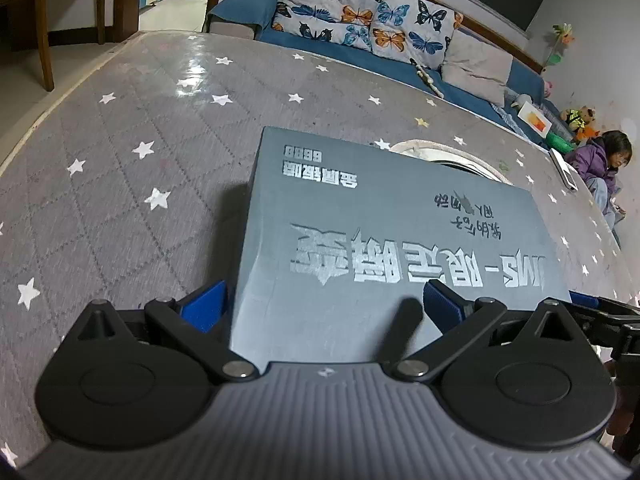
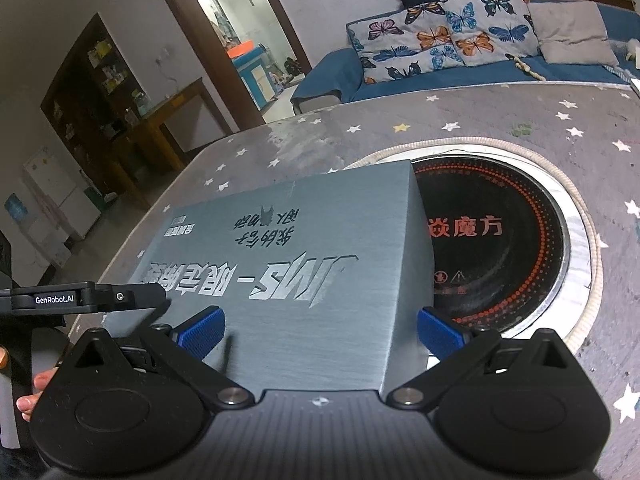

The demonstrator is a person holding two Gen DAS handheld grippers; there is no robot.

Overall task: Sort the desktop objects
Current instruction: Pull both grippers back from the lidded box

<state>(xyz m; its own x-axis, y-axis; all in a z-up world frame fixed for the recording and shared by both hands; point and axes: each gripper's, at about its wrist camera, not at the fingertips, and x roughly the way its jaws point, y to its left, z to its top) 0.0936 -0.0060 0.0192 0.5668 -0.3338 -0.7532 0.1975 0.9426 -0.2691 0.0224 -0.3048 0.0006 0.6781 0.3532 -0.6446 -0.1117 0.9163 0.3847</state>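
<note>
A thick grey box (image 1: pixel 384 216) with silver lettering lies flat on the star-patterned table cover (image 1: pixel 132 184). My left gripper (image 1: pixel 324 306) is open at the box's near left corner. Its left pad (image 1: pixel 204 306) sits outside the box's left side and its right pad (image 1: pixel 444 308) is over the top face. My right gripper (image 2: pixel 320 332) is open at the near right corner of the box (image 2: pixel 280 264). Here the right pad (image 2: pixel 440 332) is beside the box's right side and the left pad (image 2: pixel 200 332) is over the top. Whether any pad touches the box is unclear.
A round black induction hob (image 2: pixel 500 240) with a rope rim is set into the table, right of and partly behind the box. A white flat device (image 1: pixel 564 168) lies near the far right table edge. A person (image 1: pixel 604 160) sits beyond it. A sofa (image 1: pixel 360 20) runs behind the table.
</note>
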